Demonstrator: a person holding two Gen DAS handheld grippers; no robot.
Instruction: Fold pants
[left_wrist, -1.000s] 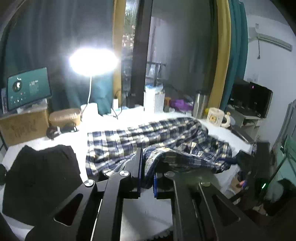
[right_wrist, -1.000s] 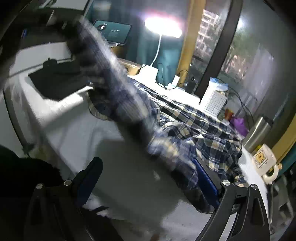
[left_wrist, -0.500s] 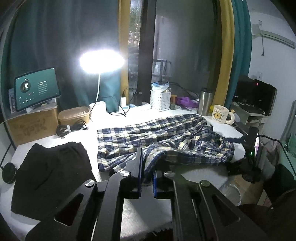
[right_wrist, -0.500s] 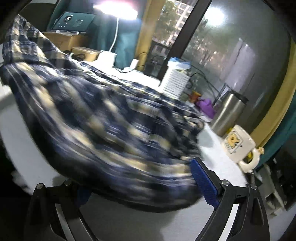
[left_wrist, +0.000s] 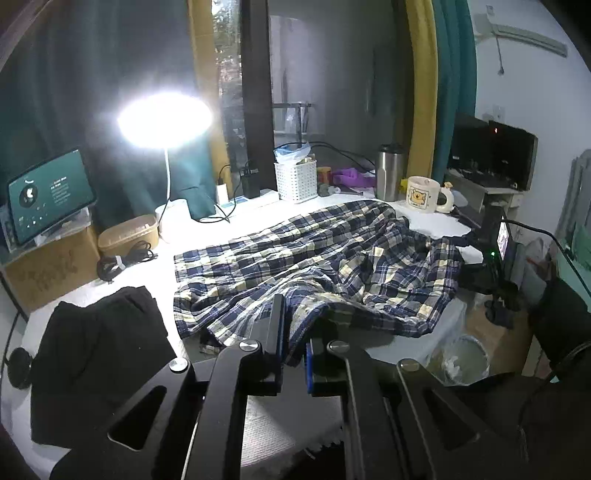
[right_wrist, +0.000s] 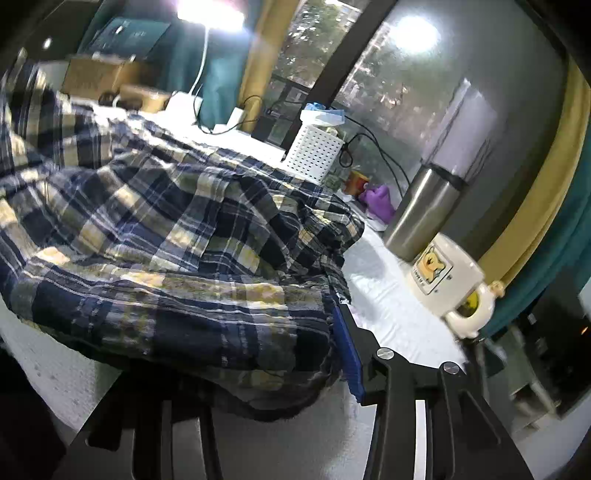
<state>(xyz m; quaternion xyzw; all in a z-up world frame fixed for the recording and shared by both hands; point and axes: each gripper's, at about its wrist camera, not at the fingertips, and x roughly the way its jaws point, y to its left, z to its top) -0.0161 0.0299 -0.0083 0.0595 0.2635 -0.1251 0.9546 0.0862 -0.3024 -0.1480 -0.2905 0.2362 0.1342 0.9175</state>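
**Plaid pants spread on desk, both grippers at the near edge**

- Plaid pants (left_wrist: 317, 258): navy, white and pale-yellow check, lying rumpled across the white desk (left_wrist: 159, 273). Legs run toward the lamp side; bunched folds toward the mug side. Near hem lifted off the surface.
- Left gripper (left_wrist: 294, 343): jaws nearly closed, pinching a fold of the near hem between the blue pads. Cloth rises in a ridge from the grip.
- Right gripper (right_wrist: 236, 369): jaws closing, a thick wad of plaid cloth between them. Right-side blue pad (right_wrist: 347, 354) lies against the fabric edge; the other finger is hidden under the cloth, so contact on that side cannot be told.
- Beside the pants, toward the tablet: black garment (left_wrist: 99, 365), flat, apart from the plaid.
- Back of desk: white perforated basket (left_wrist: 295, 181), steel tumbler (left_wrist: 389, 171), cream bear mug (left_wrist: 423, 194) just beyond the pants' far corner.
- Lit lamp (left_wrist: 166, 120), tablet (left_wrist: 48, 195) on a cardboard box, round lidded container (left_wrist: 127, 230), coiled cable.
- Bin (left_wrist: 461, 360) on the floor below the desk edge.
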